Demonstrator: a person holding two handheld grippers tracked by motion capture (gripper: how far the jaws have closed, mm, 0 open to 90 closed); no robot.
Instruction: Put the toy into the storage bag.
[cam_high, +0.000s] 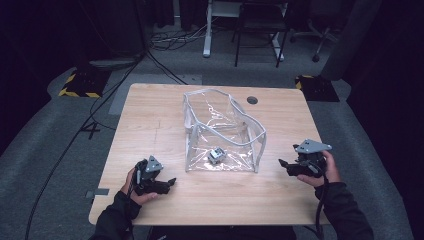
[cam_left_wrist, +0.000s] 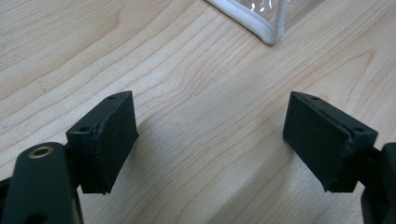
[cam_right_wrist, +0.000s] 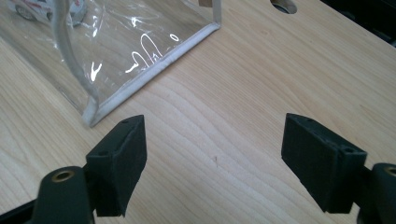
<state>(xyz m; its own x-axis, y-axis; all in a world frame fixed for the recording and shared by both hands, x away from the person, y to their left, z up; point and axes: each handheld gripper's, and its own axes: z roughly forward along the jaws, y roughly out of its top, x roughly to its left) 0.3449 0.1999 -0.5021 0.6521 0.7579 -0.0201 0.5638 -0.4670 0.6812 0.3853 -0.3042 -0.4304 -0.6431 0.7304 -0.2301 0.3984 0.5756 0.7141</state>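
Clear plastic pouch (cam_high: 222, 132) with white piping stands open in the middle of my wooden bench (cam_high: 150, 125), a small toy car (cam_high: 216, 155) lying inside on its floor. My left claw (cam_high: 167, 183) sits near the pouch's near-left corner, jaws wide with bare wood between them. My right claw (cam_high: 283, 165) hangs just off the pouch's right side, jaws spread wide too, holding nothing.
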